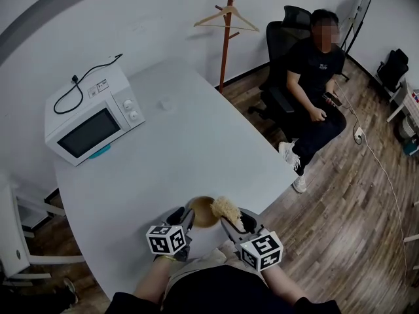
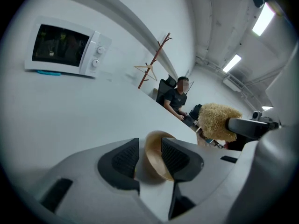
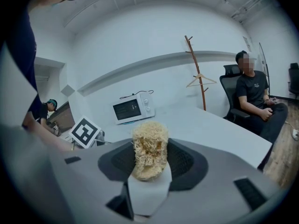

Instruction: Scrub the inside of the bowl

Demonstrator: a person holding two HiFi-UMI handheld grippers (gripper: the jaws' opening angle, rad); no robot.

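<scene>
Small tan bowl (image 1: 203, 211), thin-walled with a smooth, plain inside, resting at the near edge of the white table (image 1: 196, 136), directly in front of the wearer. Framed on both sides by the tools. Left gripper (image 1: 185, 218) standing with its jaws well apart, straddling the bowl's left rim; in the left gripper view (image 2: 149, 143) the bowl (image 2: 153, 158) wall between the dark ribbed pads, a gap showing on the left side, so not clamped. Right gripper (image 1: 237, 222) closed tight on a straw-coloured fibrous scrubber (image 1: 227, 209), pinched between both pads in the right gripper view (image 3: 150, 157), its frayed head (image 3: 149, 146) poking out past them and sitting at the bowl's right rim. Farther off: white microwave (image 1: 91, 120) on the table's far left, well apart; wooden coat stand (image 1: 226, 31) with a hanger; a seated person (image 1: 314, 77) beside the table.
</scene>
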